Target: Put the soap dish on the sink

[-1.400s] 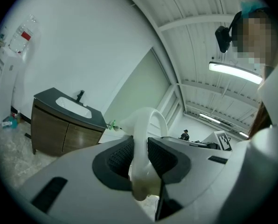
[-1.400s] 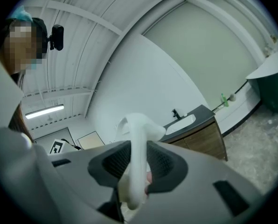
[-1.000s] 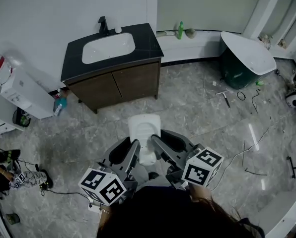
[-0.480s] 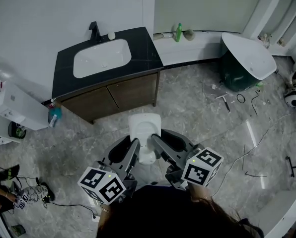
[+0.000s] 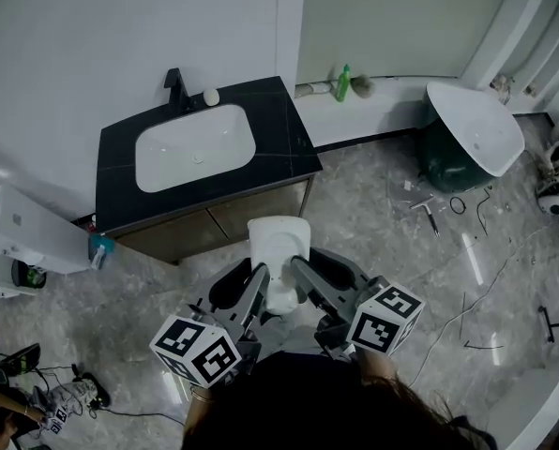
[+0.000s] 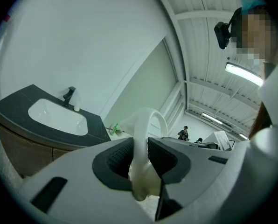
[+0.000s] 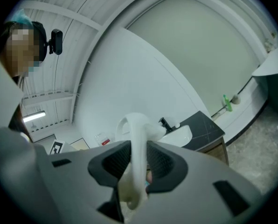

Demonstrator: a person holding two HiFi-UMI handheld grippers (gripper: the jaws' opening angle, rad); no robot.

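Soap dish sits pinched by my left gripper and right gripper; sink lies ahead, slightly left.

The near end of the white glossy soap dish is hidden between the left gripper and the right gripper. In both gripper views the grey jaws cover its lower part. The person's dark hair fills the bottom of the head view and hides both hands. A small pale round object beside the black tap is too small to identify. A white boxy unit is cut off by the left edge. Two distant figures in the left gripper view are too small to make out.
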